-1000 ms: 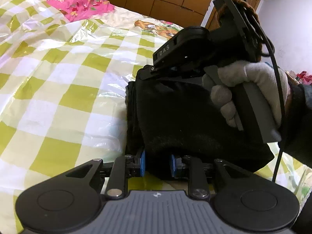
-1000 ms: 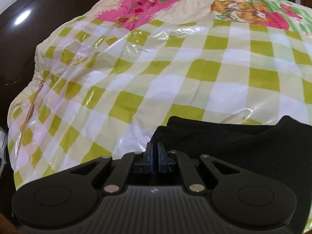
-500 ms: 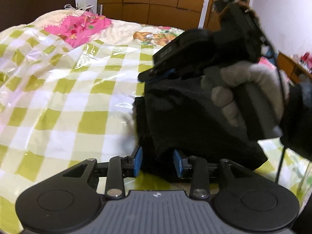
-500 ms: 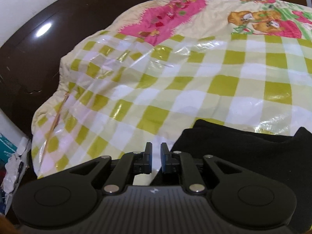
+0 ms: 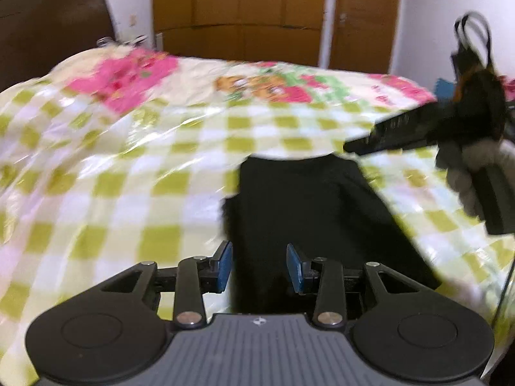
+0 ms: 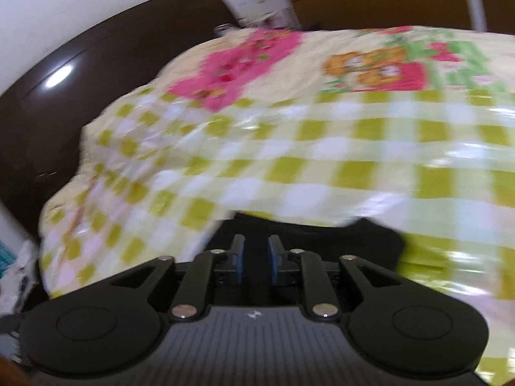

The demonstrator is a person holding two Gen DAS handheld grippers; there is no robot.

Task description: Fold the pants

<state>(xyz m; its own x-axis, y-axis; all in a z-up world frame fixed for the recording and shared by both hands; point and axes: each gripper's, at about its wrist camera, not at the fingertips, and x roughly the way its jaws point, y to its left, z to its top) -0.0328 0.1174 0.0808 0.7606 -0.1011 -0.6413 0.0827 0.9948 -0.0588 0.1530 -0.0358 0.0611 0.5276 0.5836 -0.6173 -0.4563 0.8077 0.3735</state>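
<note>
Here, at the left of the scene, a checked green-and-white sheet (image 5: 135, 173) covers the bed, and the left gripper (image 5: 259, 265) hangs over the near end of the folded black pants (image 5: 309, 212), its jaws parted and clear of the cloth. Further right, the right gripper (image 6: 256, 259), held in a gloved hand (image 5: 473, 173), has just been opening; its jaws stand apart, with nothing between them, above the pants' edge.

The pants (image 5: 309, 212) are black, of a soft, slightly fuzzy fabric, folded into a compact, roughly rectangular bundle. The bundle lies flat on the bed's green-and-white checked cover (image 5: 128, 193), its left edge showing stacked layers. Both views are motion-blurred.
</note>
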